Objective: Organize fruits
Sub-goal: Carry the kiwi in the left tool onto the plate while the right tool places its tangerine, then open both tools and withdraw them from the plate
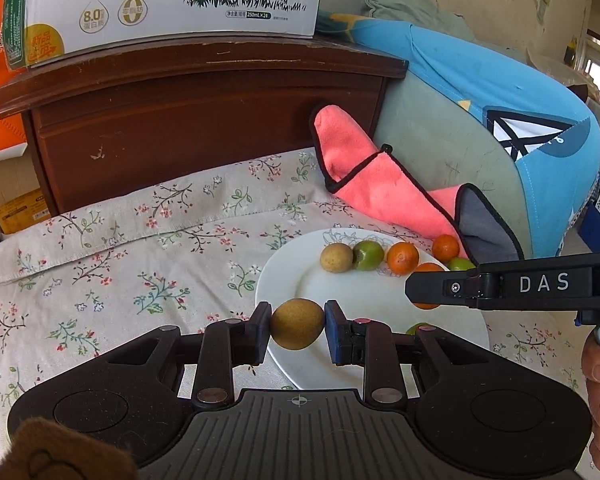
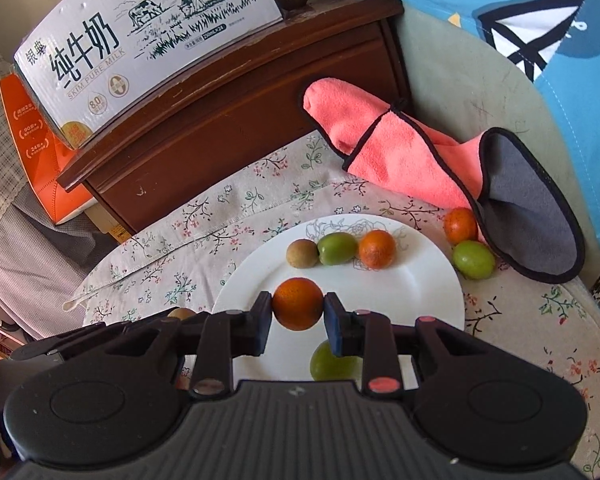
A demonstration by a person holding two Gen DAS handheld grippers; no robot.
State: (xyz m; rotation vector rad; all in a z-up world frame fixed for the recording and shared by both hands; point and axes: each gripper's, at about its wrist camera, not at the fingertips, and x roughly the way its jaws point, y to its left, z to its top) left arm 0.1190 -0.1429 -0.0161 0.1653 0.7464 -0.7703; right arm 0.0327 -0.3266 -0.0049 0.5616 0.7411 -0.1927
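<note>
a dark wooden nightstand point(image 1: 204, 120) stands at 12 o'clock, scuffed on its front; a milk carton box point(image 1: 168, 0) sits on top; a floral cloth point(image 1: 120, 248) covers the surface below; a blue cushion point(image 1: 500, 92) leans at 2 o'clock; daylight enters a window point(image 1: 594, 66) far right

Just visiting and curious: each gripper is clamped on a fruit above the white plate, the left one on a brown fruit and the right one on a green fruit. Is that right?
Not quite. The right gripper is clamped on an orange fruit, not a green one, as the right wrist view shows. The left gripper does hold a brown fruit, both above the white plate.
</note>
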